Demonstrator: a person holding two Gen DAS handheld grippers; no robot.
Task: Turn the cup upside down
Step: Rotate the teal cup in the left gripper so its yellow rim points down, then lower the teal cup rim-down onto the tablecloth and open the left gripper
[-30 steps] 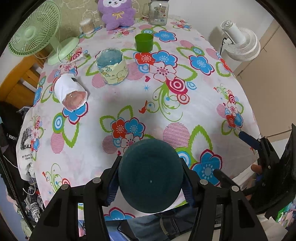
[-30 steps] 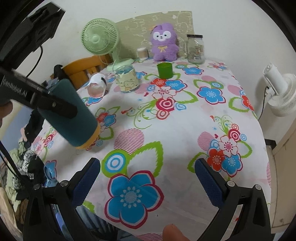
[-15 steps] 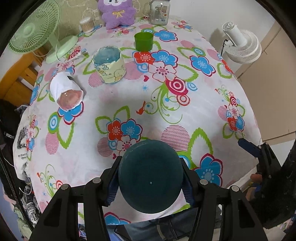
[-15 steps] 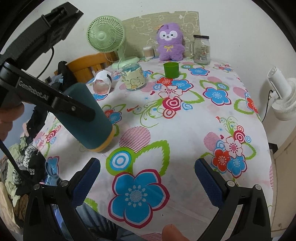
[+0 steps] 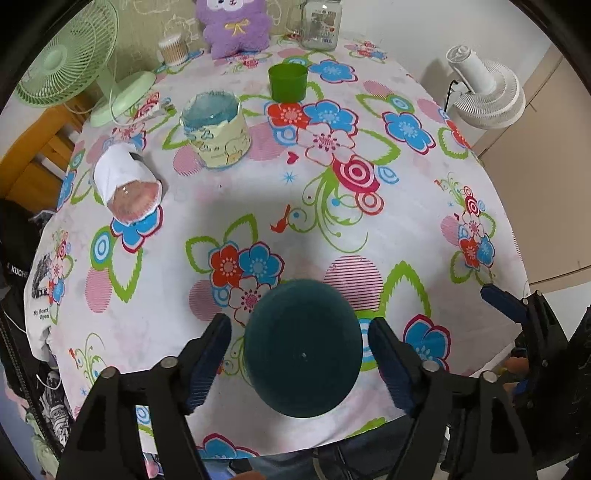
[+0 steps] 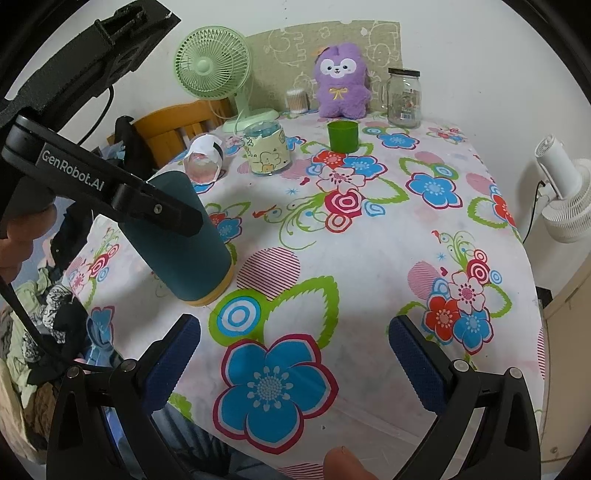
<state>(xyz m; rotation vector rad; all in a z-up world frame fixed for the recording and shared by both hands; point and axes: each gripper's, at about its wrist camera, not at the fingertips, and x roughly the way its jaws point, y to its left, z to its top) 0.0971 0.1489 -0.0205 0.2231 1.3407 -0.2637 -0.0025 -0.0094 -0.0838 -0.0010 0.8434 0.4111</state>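
A dark teal cup (image 5: pixel 302 349) with a yellow rim stands upside down, rim on the flowered tablecloth (image 5: pixel 332 229) near the table's front left edge. It also shows in the right wrist view (image 6: pixel 186 240). My left gripper (image 5: pixel 300 358) is open around the cup, with a gap between each blue pad and the cup's sides. My right gripper (image 6: pixel 294 360) is open and empty, low over the front of the table, to the right of the cup.
A patterned jar (image 5: pixel 215 129), a white cup on its side (image 5: pixel 125 186), a green cup (image 5: pixel 287 82), a glass jar (image 5: pixel 319 24), a purple plush (image 5: pixel 236 24) and a green fan (image 5: pixel 66 59) stand further back. A white fan (image 5: pixel 484 94) stands off the table's right.
The cup has come down from the air to stand rim-down on the cloth. My left gripper's jaws have opened off its sides. The right gripper has stayed open and hardly moved.
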